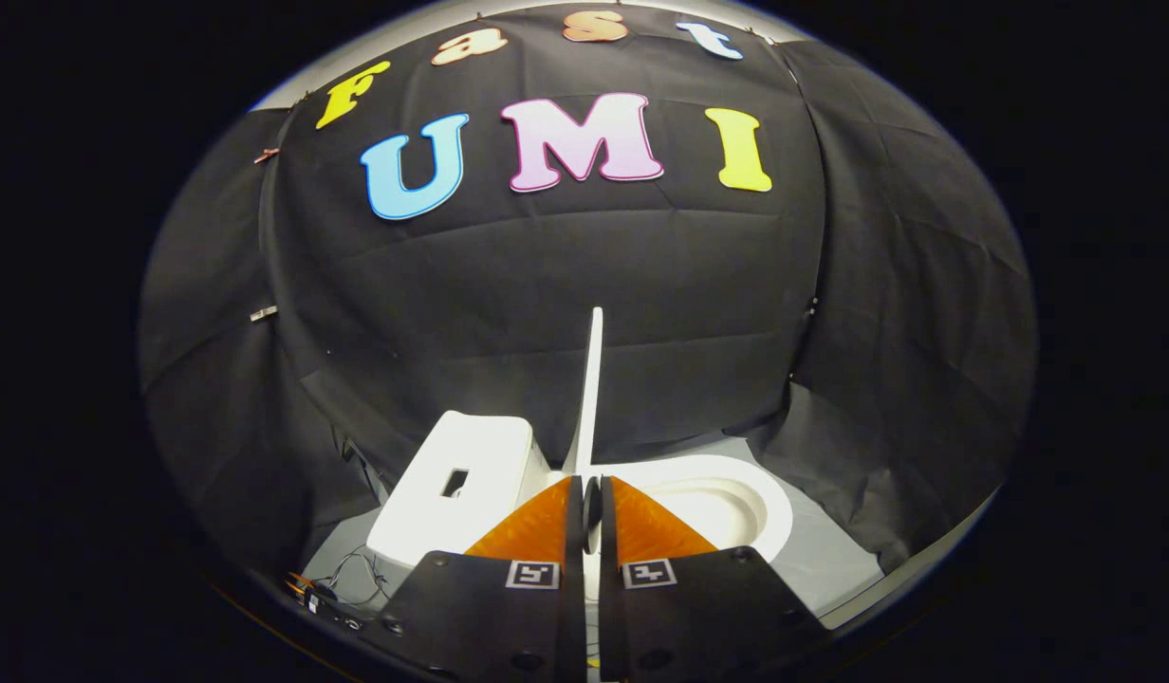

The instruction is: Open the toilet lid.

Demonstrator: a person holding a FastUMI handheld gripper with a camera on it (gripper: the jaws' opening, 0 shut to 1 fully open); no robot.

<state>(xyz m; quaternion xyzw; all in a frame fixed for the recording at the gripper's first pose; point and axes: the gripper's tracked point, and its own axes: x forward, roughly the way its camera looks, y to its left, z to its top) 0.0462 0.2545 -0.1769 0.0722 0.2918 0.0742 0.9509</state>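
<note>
The white toilet lid [594,379] stands upright and shows edge-on, rising straight up from between my fingertips. My gripper [591,489] has its orange fingers [537,526] drawn close on either side of the lid's lower edge, pinching it. To the left of the lid is the white tank [471,465] with a dark rectangular slot in its top. To the right lies the uncovered white seat and bowl [736,493].
Black cloth walls close in behind and on both sides of the toilet. Loose wires and a small device [324,593] lie on the pale grey floor [831,560] left of the tank.
</note>
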